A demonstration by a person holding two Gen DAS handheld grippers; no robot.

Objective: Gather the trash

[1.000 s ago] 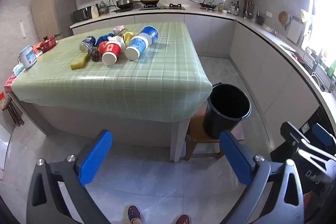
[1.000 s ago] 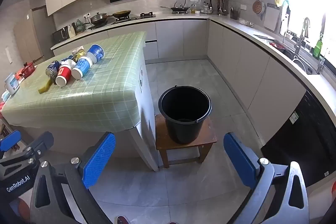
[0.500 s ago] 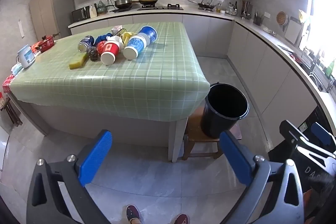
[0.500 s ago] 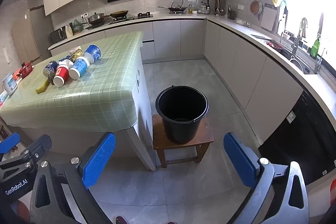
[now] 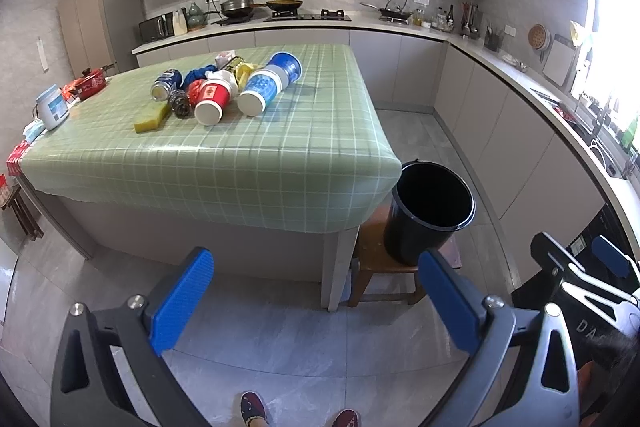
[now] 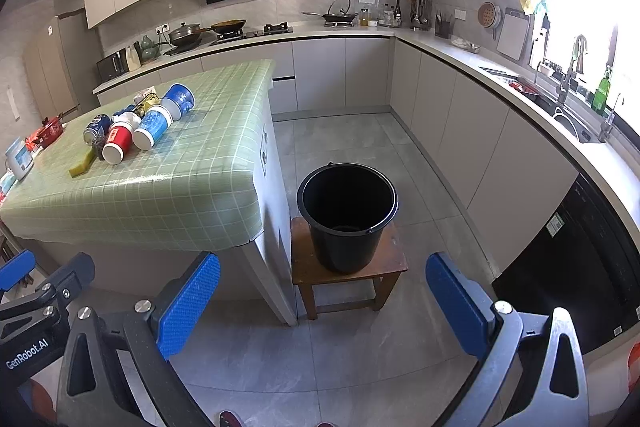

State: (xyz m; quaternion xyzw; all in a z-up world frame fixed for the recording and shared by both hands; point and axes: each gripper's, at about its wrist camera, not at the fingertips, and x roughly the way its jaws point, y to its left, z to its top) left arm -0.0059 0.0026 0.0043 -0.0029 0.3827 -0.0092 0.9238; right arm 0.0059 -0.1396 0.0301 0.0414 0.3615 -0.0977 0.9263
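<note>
A pile of trash lies on the green checked table [image 5: 280,155]: a red paper cup [image 5: 213,99], two blue-and-white cups [image 5: 262,91], a blue can [image 5: 164,87], a yellow sponge [image 5: 151,118] and smaller bits. The same pile shows in the right wrist view, with the red cup [image 6: 117,143] at its front. An empty black bucket [image 5: 430,211] [image 6: 347,215] stands on a low wooden stool [image 6: 348,267] beside the table's corner. My left gripper [image 5: 316,291] is open and empty, low over the floor, well short of the table. My right gripper [image 6: 324,299] is open and empty, facing the bucket.
Grey kitchen counters [image 6: 460,47] run along the back and right walls, with a hob, pans and a sink [image 6: 572,123]. A black oven door [image 6: 580,259] is at the right. A white kettle [image 5: 52,107] and a red pot [image 5: 89,83] stand on the table's left end.
Both grippers have drifted slightly forward toward the table and bucket. Both stay open and empty.
</note>
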